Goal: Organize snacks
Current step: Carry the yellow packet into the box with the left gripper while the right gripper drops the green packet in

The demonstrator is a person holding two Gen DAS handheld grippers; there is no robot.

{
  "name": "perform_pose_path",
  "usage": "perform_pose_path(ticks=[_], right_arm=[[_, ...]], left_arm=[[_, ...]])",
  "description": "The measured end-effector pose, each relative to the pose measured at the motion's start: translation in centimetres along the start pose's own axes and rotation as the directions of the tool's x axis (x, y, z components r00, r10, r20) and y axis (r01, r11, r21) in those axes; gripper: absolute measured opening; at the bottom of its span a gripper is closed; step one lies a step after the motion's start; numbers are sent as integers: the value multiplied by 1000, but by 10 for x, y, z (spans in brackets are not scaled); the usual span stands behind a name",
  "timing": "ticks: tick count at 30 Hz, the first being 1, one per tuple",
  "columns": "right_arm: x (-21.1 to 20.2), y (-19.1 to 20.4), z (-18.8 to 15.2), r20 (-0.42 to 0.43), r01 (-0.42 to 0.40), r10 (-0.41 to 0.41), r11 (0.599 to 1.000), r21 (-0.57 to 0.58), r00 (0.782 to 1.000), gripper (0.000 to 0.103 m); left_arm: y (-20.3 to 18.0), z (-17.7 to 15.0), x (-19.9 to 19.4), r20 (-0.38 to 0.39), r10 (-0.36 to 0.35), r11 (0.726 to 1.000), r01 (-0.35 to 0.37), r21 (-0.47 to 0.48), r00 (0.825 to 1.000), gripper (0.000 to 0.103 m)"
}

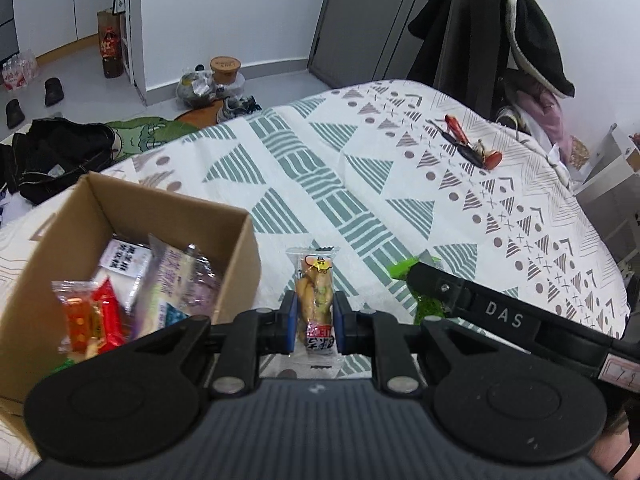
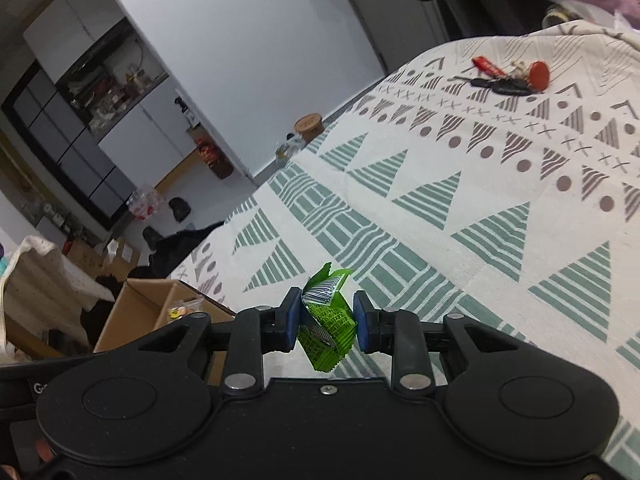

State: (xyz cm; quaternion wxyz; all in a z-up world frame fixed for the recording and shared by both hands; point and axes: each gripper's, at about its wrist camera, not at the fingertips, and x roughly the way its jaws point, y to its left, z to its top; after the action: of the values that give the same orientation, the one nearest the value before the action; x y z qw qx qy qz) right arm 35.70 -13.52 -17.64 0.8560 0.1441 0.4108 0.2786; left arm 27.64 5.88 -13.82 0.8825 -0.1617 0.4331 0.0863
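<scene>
My left gripper (image 1: 316, 318) is shut on a clear packet of yellow snack (image 1: 316, 292), held above the patterned tablecloth (image 1: 360, 184). Just left of it stands an open cardboard box (image 1: 240, 248) holding several snack packets (image 1: 120, 296). My right gripper (image 2: 327, 322) is shut on a crumpled green snack packet (image 2: 326, 320), lifted off the cloth. From the left wrist view the right gripper's body (image 1: 500, 314) comes in from the right with the green packet (image 1: 404, 270) at its tip. The box (image 2: 136, 312) also shows low on the left of the right wrist view.
A bunch of keys with red tags (image 1: 472, 144) lies far back on the table (image 2: 508, 76). A chair draped with dark clothes (image 1: 500, 32) stands behind the table. Bags, shoes and bottles (image 1: 208, 88) litter the floor beyond the table's left edge.
</scene>
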Motion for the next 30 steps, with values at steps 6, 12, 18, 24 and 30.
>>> perform_pose_path(ticks=[6,12,18,24,30], right_arm=[[-23,18,-4,35,32,-31,999,-14,999,27],[-47,37,-7,88,27,-24,999,-36,996,27],[-58,54,-22,119,10,-9,1000,-5,993,27],[-64,81,-33,139,-10,16,999,-45,990,27],[-69,102,-42,154,-25,35,998,-65,987,27]], left_arm=[[13,2,-23,28,-9,1000,9,-9,1000,17],[34,3,-47,49,-9,1000,10,-26,999,17],[58,3,-69,55,-6,999,8,-42,998,17],[81,1,-89,63,-11,998,14,-56,998,17],[99,0,-101,58,-23,997,27,-72,998,17]])
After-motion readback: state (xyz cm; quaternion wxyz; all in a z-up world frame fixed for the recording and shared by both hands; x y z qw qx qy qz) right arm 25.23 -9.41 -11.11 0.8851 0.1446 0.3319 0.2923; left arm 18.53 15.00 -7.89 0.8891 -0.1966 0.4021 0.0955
